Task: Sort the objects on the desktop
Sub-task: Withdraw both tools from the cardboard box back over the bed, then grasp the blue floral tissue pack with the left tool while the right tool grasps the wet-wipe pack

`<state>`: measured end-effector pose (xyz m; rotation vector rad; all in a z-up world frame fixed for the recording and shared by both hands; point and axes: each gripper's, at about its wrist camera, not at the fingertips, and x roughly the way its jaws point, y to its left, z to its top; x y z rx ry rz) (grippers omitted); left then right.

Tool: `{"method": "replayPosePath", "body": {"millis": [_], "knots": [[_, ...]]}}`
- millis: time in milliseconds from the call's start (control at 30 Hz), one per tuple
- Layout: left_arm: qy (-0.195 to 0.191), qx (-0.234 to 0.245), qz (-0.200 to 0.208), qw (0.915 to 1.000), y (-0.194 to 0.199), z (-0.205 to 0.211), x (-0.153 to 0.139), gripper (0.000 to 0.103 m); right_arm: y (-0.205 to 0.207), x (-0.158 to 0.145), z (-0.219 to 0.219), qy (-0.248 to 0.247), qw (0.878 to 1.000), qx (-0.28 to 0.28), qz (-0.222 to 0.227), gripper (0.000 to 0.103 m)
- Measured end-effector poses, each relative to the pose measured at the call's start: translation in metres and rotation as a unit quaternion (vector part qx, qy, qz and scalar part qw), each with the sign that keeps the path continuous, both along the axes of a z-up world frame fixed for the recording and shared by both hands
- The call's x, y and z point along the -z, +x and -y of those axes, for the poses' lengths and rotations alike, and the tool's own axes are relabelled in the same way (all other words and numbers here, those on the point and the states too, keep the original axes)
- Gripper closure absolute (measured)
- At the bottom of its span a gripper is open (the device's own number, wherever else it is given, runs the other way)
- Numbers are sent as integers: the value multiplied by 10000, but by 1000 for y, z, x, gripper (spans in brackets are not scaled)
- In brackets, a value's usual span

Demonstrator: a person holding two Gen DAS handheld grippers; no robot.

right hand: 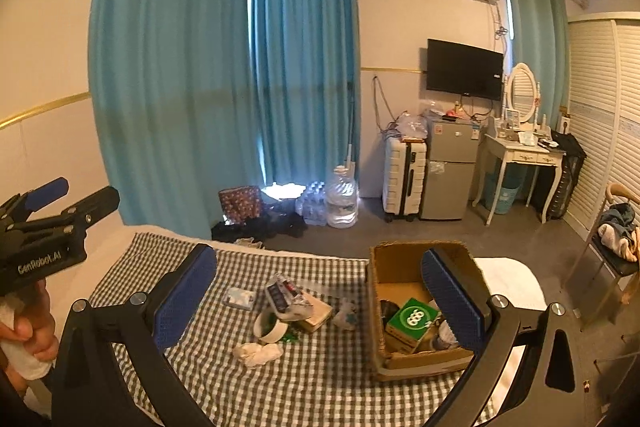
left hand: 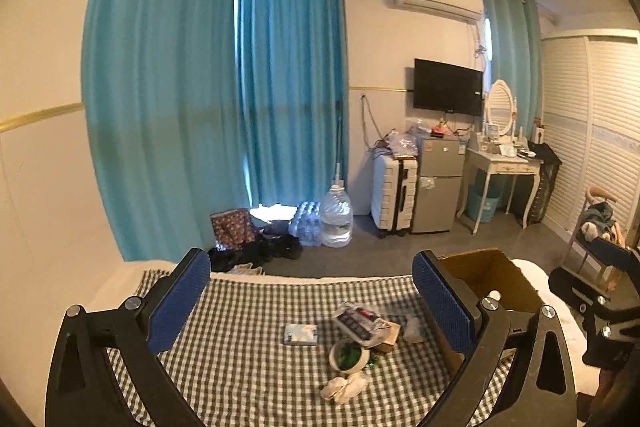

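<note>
Probably the crumpled white soft tissue (right hand: 258, 353), just beside the round white tape roll (right hand: 271, 327), is light and squashy, so either wide-open, empty tool (right hand: 318, 301) may pinch its middle.

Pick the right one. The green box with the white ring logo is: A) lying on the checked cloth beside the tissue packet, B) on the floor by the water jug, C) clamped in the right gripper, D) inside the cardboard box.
D: in the right wrist view the green box sits inside the open cardboard box, among other items, with the open right gripper holding nothing.
</note>
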<state>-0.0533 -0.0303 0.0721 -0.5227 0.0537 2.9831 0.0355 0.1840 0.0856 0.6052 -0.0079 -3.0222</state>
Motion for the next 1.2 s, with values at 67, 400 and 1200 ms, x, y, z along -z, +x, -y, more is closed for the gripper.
{"method": "replayPosePath", "body": {"millis": [67, 400, 1200], "knots": [[29, -60, 44, 10000, -4, 8, 7, 0, -5, 8, 8, 44, 10000, -73, 17, 0], [-83, -186, 350, 9992, -44, 26, 53, 0, -42, 51, 26, -56, 9992, -305, 241, 0], [-207, -338, 1345, 9901, -195, 20, 170, 0, -182, 154, 24, -267, 9906, -653, 1172, 0]]}}
